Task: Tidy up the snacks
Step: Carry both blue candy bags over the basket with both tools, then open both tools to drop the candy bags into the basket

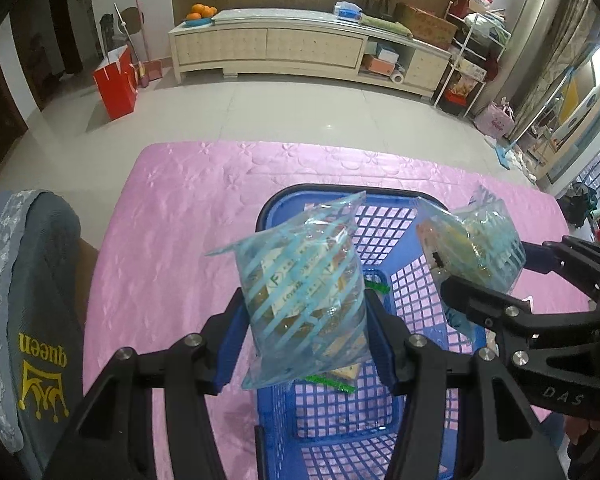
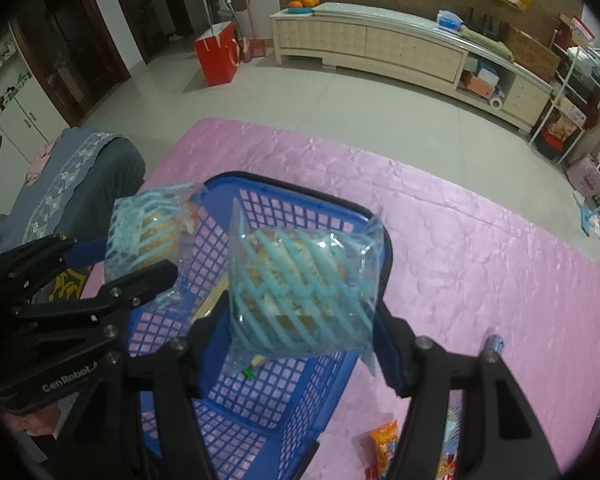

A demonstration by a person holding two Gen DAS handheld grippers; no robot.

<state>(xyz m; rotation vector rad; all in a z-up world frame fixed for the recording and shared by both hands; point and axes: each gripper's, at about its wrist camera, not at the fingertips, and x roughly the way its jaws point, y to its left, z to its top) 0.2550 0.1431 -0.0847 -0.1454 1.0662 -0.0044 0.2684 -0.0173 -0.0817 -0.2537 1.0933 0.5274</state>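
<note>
My left gripper (image 1: pixel 308 340) is shut on a clear, blue-striped bag of cake (image 1: pixel 304 300), held over the near half of the blue mesh basket (image 1: pixel 340 192). To its right, my right gripper (image 1: pixel 500 276) grips a second striped bag (image 1: pixel 476 244) over the basket's right wall. In the right wrist view that right gripper (image 2: pixel 300 340) is shut on its striped bag (image 2: pixel 300 280) above the basket (image 2: pixel 300 190), and the left gripper (image 2: pixel 124 264) holds the other bag (image 2: pixel 148 232) at the basket's left side. A green-edged snack (image 1: pixel 328 380) lies inside the basket.
The basket stands on a pink quilted cloth (image 1: pixel 180 240). Orange snack packets (image 2: pixel 384 444) and a small blue item (image 2: pixel 496 344) lie on the cloth near the right gripper. A chair with a grey "queen" cover (image 1: pixel 40 300) stands at the left edge.
</note>
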